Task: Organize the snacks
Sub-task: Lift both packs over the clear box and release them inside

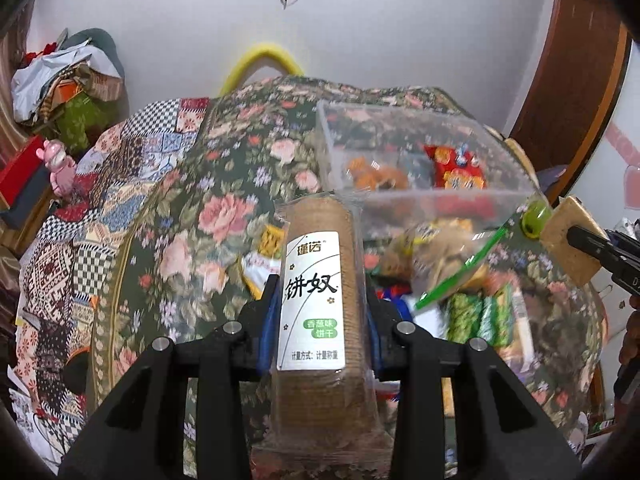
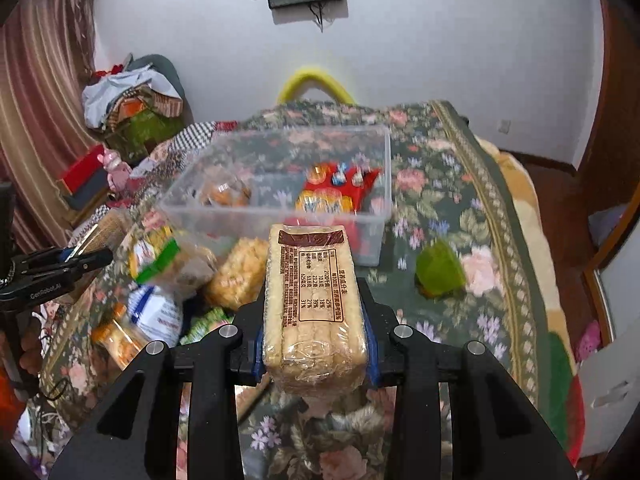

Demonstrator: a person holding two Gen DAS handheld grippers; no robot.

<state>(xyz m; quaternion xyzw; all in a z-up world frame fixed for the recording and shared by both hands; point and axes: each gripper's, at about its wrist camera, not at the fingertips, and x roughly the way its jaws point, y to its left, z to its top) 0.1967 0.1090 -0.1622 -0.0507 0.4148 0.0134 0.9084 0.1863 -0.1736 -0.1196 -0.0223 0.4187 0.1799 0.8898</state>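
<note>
Left gripper [image 1: 320, 316]: fingers pinching upright biscuit roll [image 1: 314, 304]
Right gripper [image 2: 316, 332]: fingers clamping wrapped cracker pack [image 2: 312, 300]
Clear bin [image 2: 376, 216]: just ahead, snacks inside

Left gripper [image 1: 320, 312] clamped on upright biscuit sleeve [image 1: 316, 300], white label facing; beyond, clear plastic bin [image 1: 400, 152] holding red snack pack [image 1: 460, 168], on floral cloth [image 1: 224, 184].

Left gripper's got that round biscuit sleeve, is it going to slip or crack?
The biscuit sleeve is wrapped in glossy film, so it may slide in the left gripper. Stacked thin biscuits probably crack under a hard squeeze. Being round, it will likely roll if set down sideways.
</note>
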